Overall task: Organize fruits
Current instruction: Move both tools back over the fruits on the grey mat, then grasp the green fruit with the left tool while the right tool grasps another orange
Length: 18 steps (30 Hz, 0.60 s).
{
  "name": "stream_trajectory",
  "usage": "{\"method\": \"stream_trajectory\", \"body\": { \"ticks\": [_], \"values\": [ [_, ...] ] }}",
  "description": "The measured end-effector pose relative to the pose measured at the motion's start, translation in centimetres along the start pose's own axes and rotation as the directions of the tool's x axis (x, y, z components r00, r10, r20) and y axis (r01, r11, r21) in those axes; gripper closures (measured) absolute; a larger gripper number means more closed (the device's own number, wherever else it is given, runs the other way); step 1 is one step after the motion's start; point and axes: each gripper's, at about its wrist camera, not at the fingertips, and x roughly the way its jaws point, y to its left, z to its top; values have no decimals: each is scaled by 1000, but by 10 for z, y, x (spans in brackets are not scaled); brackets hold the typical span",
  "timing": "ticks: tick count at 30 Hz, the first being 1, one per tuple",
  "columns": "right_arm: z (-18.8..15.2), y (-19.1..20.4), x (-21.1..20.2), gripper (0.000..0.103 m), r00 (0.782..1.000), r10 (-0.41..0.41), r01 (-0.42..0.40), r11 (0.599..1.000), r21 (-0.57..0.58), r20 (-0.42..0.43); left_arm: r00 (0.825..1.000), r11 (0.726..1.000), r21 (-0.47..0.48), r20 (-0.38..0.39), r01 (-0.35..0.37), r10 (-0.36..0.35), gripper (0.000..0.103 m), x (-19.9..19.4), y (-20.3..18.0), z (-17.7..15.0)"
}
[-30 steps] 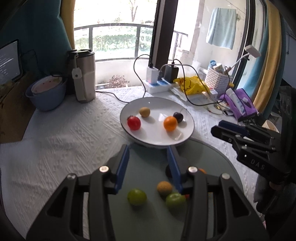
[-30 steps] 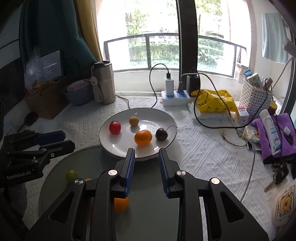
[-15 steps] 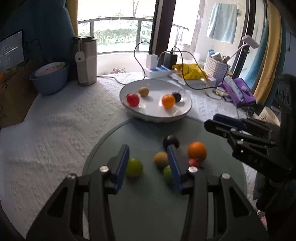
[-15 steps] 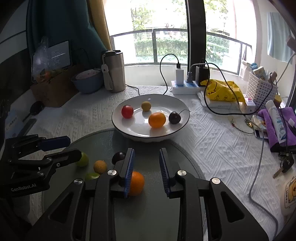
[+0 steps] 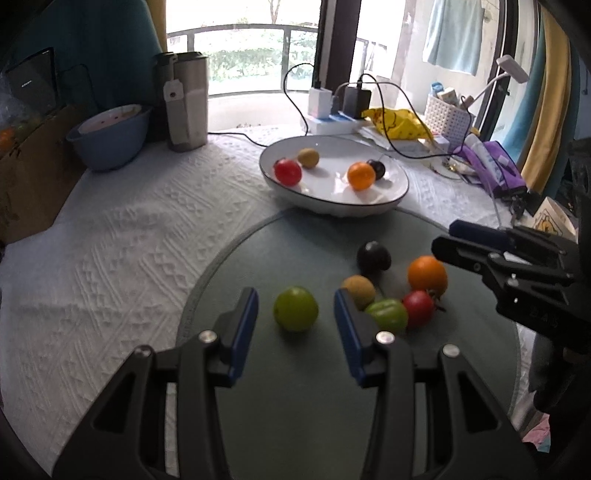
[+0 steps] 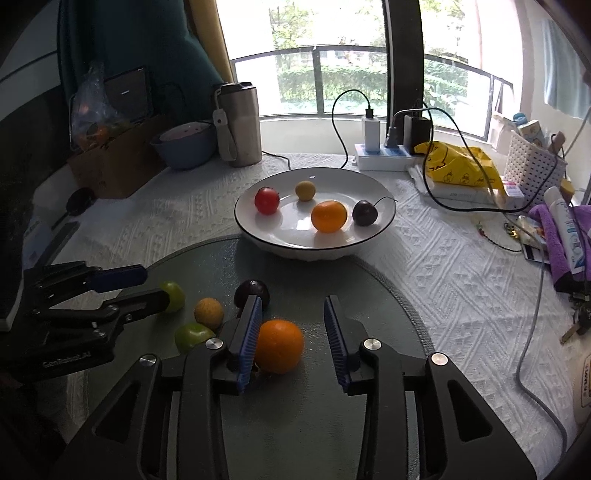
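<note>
Bright daylight comes through a big window (image 6: 332, 81) with a dark railing (image 6: 369, 51). Yellow and blue curtains (image 5: 546, 110) hang beside it.

An orange (image 6: 277, 345) is framed between the fingers of the right gripper (image 6: 293, 341), whose jaws have just been opening; no grip is seen.

1. A lived-in home: a table under a white textured cloth (image 6: 461, 295) stands by a balcony window with a railing (image 6: 332, 51).
2. A pale blue towel (image 5: 454, 33) hangs outside.
3. A steel travel mug (image 6: 240, 122), white power strip (image 6: 384, 157) and white woven basket (image 6: 532, 166) clutter the table.
</note>
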Motion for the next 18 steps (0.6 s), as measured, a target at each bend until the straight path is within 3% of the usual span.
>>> {"method": "stream_trajectory", "body": {
  "ticks": [18],
  "values": [
    [-11, 0, 21, 66, 992, 83, -80, 996, 45, -92, 999, 1000, -3, -28, 28, -28, 59, 21, 4, -3]
  ]
}}
